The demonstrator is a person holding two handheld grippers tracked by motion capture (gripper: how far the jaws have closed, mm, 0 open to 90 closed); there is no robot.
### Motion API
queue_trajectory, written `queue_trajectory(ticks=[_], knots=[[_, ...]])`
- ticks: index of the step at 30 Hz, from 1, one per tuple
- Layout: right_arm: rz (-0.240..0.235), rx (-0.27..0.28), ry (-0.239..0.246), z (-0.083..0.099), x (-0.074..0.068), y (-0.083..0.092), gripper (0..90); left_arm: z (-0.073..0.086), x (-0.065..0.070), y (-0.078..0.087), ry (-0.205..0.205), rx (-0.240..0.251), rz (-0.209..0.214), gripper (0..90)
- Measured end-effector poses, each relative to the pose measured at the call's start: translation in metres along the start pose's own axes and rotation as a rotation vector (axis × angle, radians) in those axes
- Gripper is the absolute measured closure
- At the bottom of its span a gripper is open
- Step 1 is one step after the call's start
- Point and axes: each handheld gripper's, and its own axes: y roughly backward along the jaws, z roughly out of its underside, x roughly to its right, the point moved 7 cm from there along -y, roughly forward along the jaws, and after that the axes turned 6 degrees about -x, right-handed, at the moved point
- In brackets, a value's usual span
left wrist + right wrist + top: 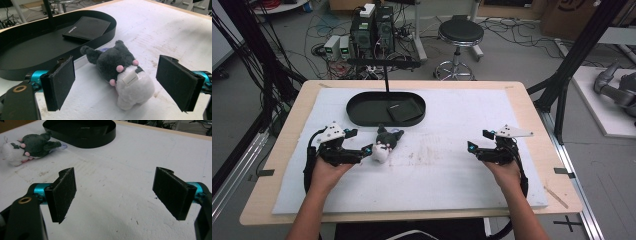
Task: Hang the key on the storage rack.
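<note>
A small plush toy (385, 144) with a dark grey head and white body lies on the white mat, just in front of the black oval tray (362, 114). In the left gripper view the plush toy (125, 75) lies between the wide-apart jaws of my left gripper (122, 83), untouched by either pad. My left gripper (367, 150) is open at the toy's left side. My right gripper (473, 148) is open over bare mat on the right; the right gripper view has the plush toy (27, 147) far off at upper left.
The tray holds a flat black pad (404, 111) and a thin black post (387, 80) rises from it. A white mat (452, 165) covers the wooden table. Beyond the table stand a stool (459, 37), electronics boxes and cables.
</note>
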Motion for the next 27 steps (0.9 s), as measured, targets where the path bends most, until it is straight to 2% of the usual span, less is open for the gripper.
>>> queue_trajectory(ticks=[7, 12, 18, 24, 27], knots=[[0.009, -0.013, 0.009, 0.001, -0.001, -0.001, 19.5, -0.002, 0.001, -0.005, 0.019, 0.002, 0.002, 15.6], [0.009, -0.012, 0.007, 0.001, -0.001, 0.000, 19.5, -0.006, 0.004, -0.012, 0.014, -0.022, -0.008, 15.6], [0.013, -0.023, 0.007, 0.002, -0.001, 0.000, 19.5, -0.013, 0.006, -0.028, 0.037, -0.047, -0.020, 15.6], [0.027, -0.051, -0.012, 0.005, 0.003, -0.004, 19.7, -0.015, 0.005, -0.055, 0.045, -0.132, -0.046, 15.5], [0.030, -0.063, -0.019, 0.006, 0.004, -0.006, 19.7, -0.011, 0.004, -0.067, 0.060, -0.207, -0.066, 15.6]])
